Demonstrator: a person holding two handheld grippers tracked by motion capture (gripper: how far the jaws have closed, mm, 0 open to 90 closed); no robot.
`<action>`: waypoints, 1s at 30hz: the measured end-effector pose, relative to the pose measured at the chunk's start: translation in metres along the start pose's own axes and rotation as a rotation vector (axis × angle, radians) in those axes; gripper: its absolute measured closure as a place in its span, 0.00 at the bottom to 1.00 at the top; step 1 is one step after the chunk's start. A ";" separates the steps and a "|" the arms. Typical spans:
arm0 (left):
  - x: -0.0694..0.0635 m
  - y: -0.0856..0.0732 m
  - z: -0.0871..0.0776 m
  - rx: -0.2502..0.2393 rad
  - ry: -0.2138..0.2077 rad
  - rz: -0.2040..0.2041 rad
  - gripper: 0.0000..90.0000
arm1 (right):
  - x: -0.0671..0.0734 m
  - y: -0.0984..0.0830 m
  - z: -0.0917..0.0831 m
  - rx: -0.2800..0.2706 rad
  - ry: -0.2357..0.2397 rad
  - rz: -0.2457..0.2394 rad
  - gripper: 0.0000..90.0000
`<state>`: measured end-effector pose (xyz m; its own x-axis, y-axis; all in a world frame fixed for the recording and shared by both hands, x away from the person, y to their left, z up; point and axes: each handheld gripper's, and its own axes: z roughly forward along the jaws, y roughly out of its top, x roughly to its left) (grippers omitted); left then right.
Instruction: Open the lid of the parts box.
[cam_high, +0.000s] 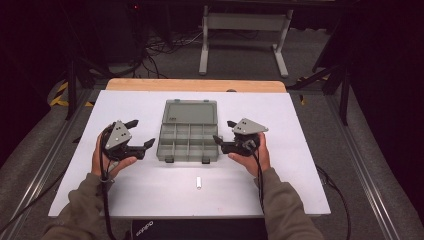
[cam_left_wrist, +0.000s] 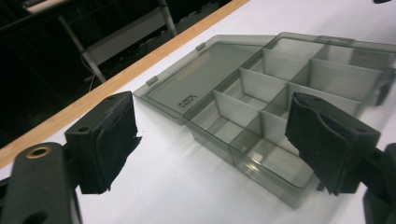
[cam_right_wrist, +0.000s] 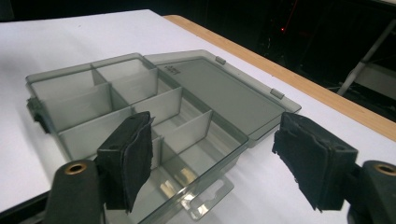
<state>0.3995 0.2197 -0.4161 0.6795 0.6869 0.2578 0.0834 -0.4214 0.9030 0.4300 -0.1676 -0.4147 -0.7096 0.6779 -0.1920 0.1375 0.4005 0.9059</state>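
Note:
A grey see-through compartment box (cam_high: 188, 143) lies in the middle of the white table, its lid (cam_high: 190, 111) folded flat toward the far side. Its compartments look empty. My left gripper (cam_high: 144, 132) hovers just left of the box, jaws open and pointing at it. In the left gripper view the left gripper (cam_left_wrist: 215, 140) frames the box (cam_left_wrist: 261, 93) with nothing between the pads. My right gripper (cam_high: 223, 131) stands open at the box's right edge. In the right gripper view the right gripper (cam_right_wrist: 217, 156) straddles the box's near corner (cam_right_wrist: 140, 93) without pressing on it.
A small white cylinder (cam_high: 198, 183) lies on the table in front of the box, between my forearms. The white table top (cam_high: 300, 165) ends in a wooden strip (cam_high: 195, 85) at the far side. Beyond it stand a metal frame (cam_high: 245, 30) and cables on the floor.

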 end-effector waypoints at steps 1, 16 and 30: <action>-0.004 -0.001 -0.003 -0.010 -0.013 -0.003 0.19 | 0.003 -0.002 -0.003 -0.008 0.018 -0.001 0.29; -0.018 -0.023 -0.012 0.012 -0.049 0.026 0.19 | 0.025 -0.010 -0.014 0.015 0.073 -0.049 0.22; -0.037 -0.042 -0.041 0.012 -0.098 0.022 0.13 | 0.047 -0.020 -0.034 0.038 0.201 -0.078 0.20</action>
<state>0.3415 0.2366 -0.4499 0.7493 0.6162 0.2425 0.0756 -0.4433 0.8932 0.3707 -0.1651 -0.4290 -0.8423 0.5089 -0.1778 0.1004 0.4722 0.8758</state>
